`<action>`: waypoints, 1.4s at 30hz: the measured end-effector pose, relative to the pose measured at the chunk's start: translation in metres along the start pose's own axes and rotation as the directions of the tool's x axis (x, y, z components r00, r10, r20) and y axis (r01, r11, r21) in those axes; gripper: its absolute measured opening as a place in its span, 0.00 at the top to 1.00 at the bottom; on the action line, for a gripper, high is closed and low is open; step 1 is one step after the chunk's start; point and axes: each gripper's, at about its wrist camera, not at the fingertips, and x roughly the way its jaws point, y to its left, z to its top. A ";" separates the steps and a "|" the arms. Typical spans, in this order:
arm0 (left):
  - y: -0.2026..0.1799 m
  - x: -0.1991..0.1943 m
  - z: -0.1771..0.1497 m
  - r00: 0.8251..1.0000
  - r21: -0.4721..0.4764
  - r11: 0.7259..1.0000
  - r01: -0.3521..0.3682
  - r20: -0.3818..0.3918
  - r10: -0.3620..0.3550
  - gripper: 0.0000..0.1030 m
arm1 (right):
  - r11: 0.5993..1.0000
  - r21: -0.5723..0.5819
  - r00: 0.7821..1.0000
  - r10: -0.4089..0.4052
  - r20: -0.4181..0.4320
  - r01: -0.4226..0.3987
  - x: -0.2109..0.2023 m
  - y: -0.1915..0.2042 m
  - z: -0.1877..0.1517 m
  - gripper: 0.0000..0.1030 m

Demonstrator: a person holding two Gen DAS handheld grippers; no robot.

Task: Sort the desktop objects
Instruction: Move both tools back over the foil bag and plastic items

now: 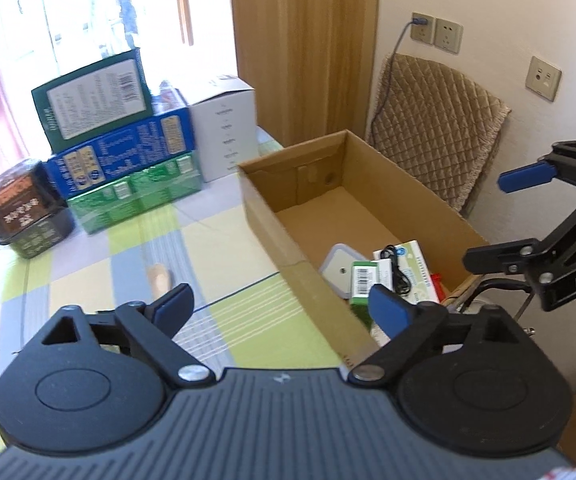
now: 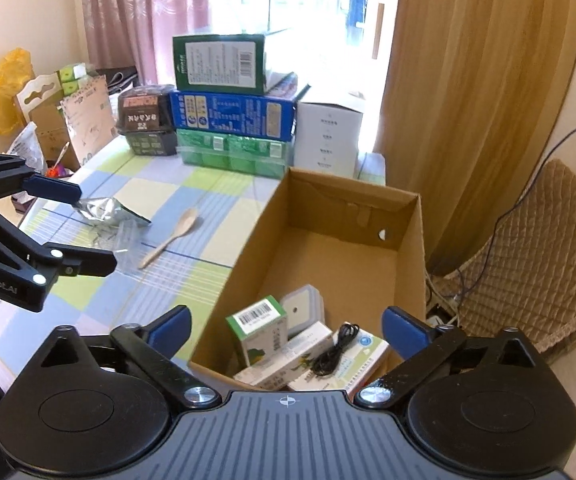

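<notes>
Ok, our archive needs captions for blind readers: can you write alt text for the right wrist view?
An open right gripper, holding nothing, hangs above a cardboard box that holds small packages and a black cable. Left of the box, a wooden spoon and a foil packet lie on the checked tablecloth, near the open left gripper.

We've got our right claw (image 2: 285, 326) wide open with nothing in it, hanging over the near end of the cardboard box (image 2: 412, 248). Down in there: a green carton (image 2: 257, 330), a grey container (image 2: 302, 308), a black cable (image 2: 334, 348). On the checkered desk (image 2: 159, 188), a wooden spoon (image 2: 171, 236) and a foil bag (image 2: 105, 210), left claw (image 2: 83, 228) open beside them.
</notes>
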 end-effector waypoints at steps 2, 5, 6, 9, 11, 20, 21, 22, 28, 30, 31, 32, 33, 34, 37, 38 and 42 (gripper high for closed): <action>0.008 -0.007 -0.004 1.000 -0.007 1.000 -0.013 0.006 0.013 0.05 | 1.000 -0.011 1.000 0.005 0.002 -0.005 -0.001 0.008 0.003 0.02; 0.020 -0.018 -0.011 0.999 -0.015 0.999 -0.033 0.010 0.033 0.02 | 0.999 -0.031 1.000 0.015 0.003 -0.015 0.000 0.021 0.006 0.02; 0.024 -0.021 -0.014 0.999 -0.016 0.999 -0.041 0.012 0.041 0.02 | 0.999 -0.037 1.000 0.018 0.002 -0.018 0.000 0.025 0.007 0.02; 0.039 -0.029 -0.023 0.998 -0.020 0.998 -0.064 0.003 0.065 0.01 | 0.998 -0.056 1.000 0.026 0.001 -0.025 0.001 0.037 0.010 0.02; 0.050 -0.035 -0.029 0.997 -0.033 0.996 -0.081 0.000 0.081 0.01 | 0.997 -0.067 0.999 0.032 0.000 -0.032 0.002 0.044 0.011 0.02; 0.097 -0.058 -0.054 0.989 -0.085 0.986 -0.145 -0.010 0.144 0.01 | 0.993 -0.100 0.998 0.056 -0.008 -0.056 0.010 0.071 0.013 0.02; 0.102 -0.061 -0.057 0.989 -0.089 0.985 -0.149 -0.011 0.148 0.01 | 0.993 -0.104 0.998 0.058 -0.009 -0.059 0.010 0.074 0.014 0.02; 0.108 -0.064 -0.059 0.989 -0.093 0.984 -0.151 -0.013 0.150 0.01 | 0.992 -0.109 0.998 0.061 -0.009 -0.062 0.009 0.076 0.014 0.02; 0.139 -0.081 -0.077 0.978 -0.104 0.973 -0.207 -0.032 0.204 0.01 | 0.989 -0.128 0.997 0.077 -0.012 -0.078 0.014 0.093 0.016 0.02; 0.151 -0.087 -0.085 0.975 -0.113 0.969 -0.220 -0.040 0.217 0.01 | 0.988 -0.133 0.996 0.084 -0.016 -0.085 0.017 0.098 0.018 0.02; 0.156 -0.089 -0.088 0.974 -0.120 0.966 -0.227 -0.044 0.223 0.01 | 0.987 -0.134 0.996 0.088 -0.017 -0.090 0.018 0.100 0.018 0.02; 0.161 -0.091 -0.092 0.972 -0.127 0.964 -0.233 -0.047 0.229 0.01 | 0.986 -0.136 0.996 0.093 -0.019 -0.094 0.019 0.103 0.019 0.02; 0.166 -0.093 -0.096 0.972 -0.133 0.963 -0.236 -0.051 0.231 0.01 | 0.985 -0.141 0.995 0.097 -0.021 -0.099 0.021 0.107 0.020 0.02; 0.170 -0.094 -0.100 0.971 -0.139 0.961 -0.239 -0.056 0.234 0.01 | 0.984 -0.146 0.995 0.102 -0.022 -0.104 0.022 0.110 0.020 0.02; 0.179 -0.095 -0.111 0.967 -0.150 0.956 -0.252 -0.071 0.243 0.01 | 0.981 -0.155 0.993 0.117 -0.027 -0.119 0.028 0.121 0.021 0.02; 0.181 -0.095 -0.115 0.967 -0.153 0.955 -0.254 -0.076 0.245 0.01 | 0.980 -0.157 0.992 0.122 -0.029 -0.125 0.030 0.124 0.021 0.02; 0.189 -0.092 -0.128 0.965 -0.168 0.951 -0.259 -0.090 0.247 0.01 | 0.975 -0.163 0.989 0.145 -0.038 -0.149 0.040 0.140 0.022 0.02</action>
